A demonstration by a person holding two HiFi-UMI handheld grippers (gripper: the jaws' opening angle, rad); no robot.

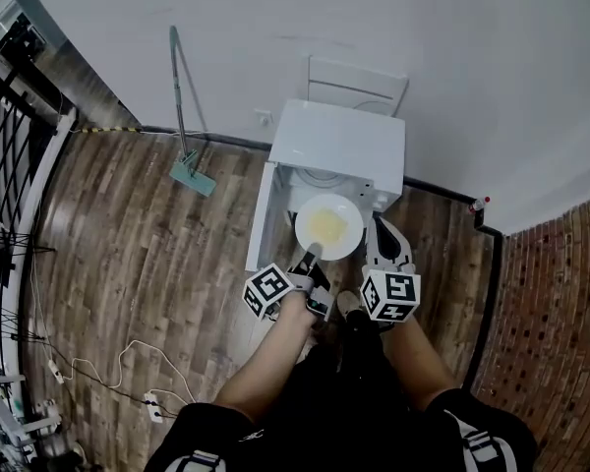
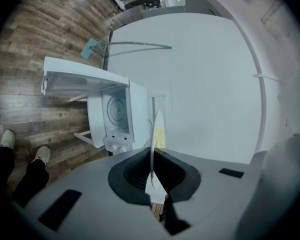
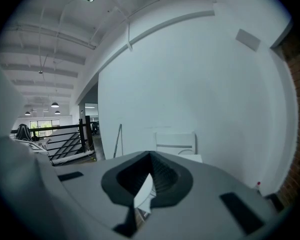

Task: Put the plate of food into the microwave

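White plate (image 1: 347,210) (food (image 1: 326,226) on it), rim pinched in left claw (image 2: 151,178)

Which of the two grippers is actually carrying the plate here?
The left gripper: its jaws clamp the rim of the plate, seen edge-on between them. The right gripper sits beside the plate, gripping none of it.

Microwave interior (image 1: 318,179) mostly behind plate (image 1: 349,245); food (image 1: 326,226) unidentifiable.
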